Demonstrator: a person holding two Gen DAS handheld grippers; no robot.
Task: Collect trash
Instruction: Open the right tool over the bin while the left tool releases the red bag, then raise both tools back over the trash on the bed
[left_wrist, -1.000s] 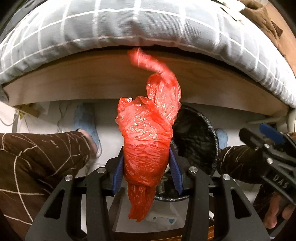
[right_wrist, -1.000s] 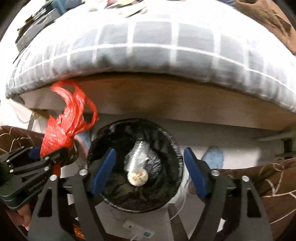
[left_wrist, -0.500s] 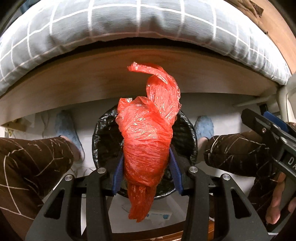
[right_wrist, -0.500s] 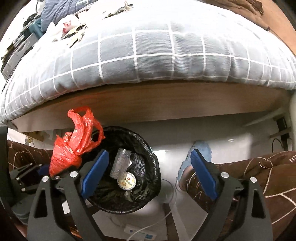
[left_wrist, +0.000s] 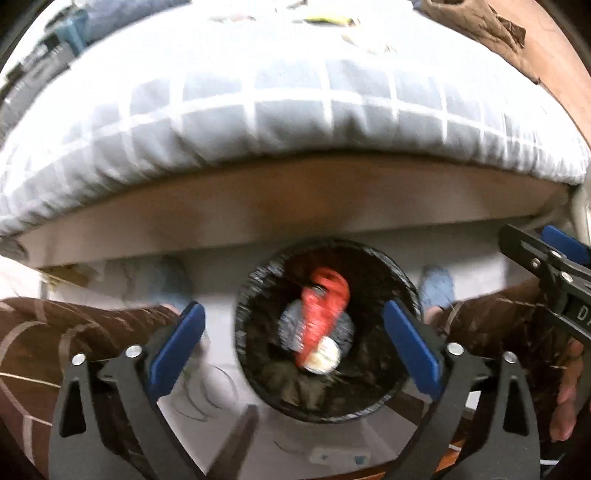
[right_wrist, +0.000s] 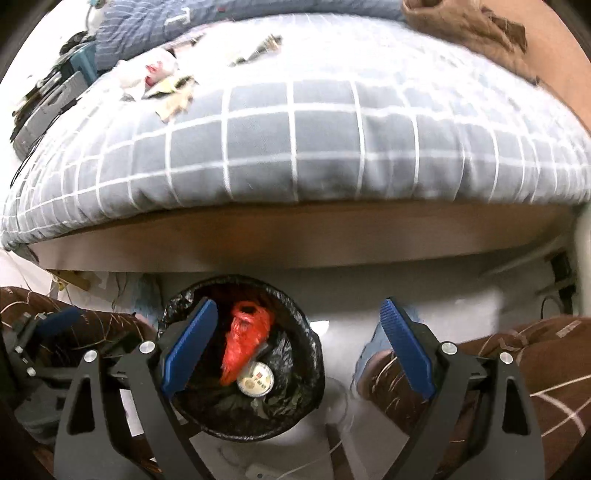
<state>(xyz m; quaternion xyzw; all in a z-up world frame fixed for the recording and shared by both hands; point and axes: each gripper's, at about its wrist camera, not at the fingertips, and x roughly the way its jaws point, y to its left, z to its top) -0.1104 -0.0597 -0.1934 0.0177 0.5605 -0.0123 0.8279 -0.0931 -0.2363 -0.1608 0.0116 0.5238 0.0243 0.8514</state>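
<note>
A crumpled red plastic bag (left_wrist: 325, 314) (right_wrist: 243, 341) lies inside the black-lined round bin (left_wrist: 255, 291) (right_wrist: 295, 314) on the floor, beside a round white lid (right_wrist: 255, 382) and other waste. My left gripper (left_wrist: 293, 347) hangs above the bin with its jaws opening wide and nothing between its blue pads. My right gripper (right_wrist: 297, 345) stands open to the right of the bin's middle, also holding nothing; its left finger (right_wrist: 188, 347) overlaps the bin's rim. More scraps of litter (right_wrist: 166, 85) lie on the grey checked bedcover (right_wrist: 295, 147).
The wooden bed frame (right_wrist: 295, 236) overhangs just behind the bin. A person's legs in brown patterned trousers (left_wrist: 55, 332) (right_wrist: 517, 369) and blue slippers (left_wrist: 437, 286) flank the bin. A white power strip (right_wrist: 258, 472) and cable lie on the floor in front.
The left gripper let go of the red bag, which dropped into the bin, and its jaws spread wide. Both grippers rose, so more of the bed top shows.
</note>
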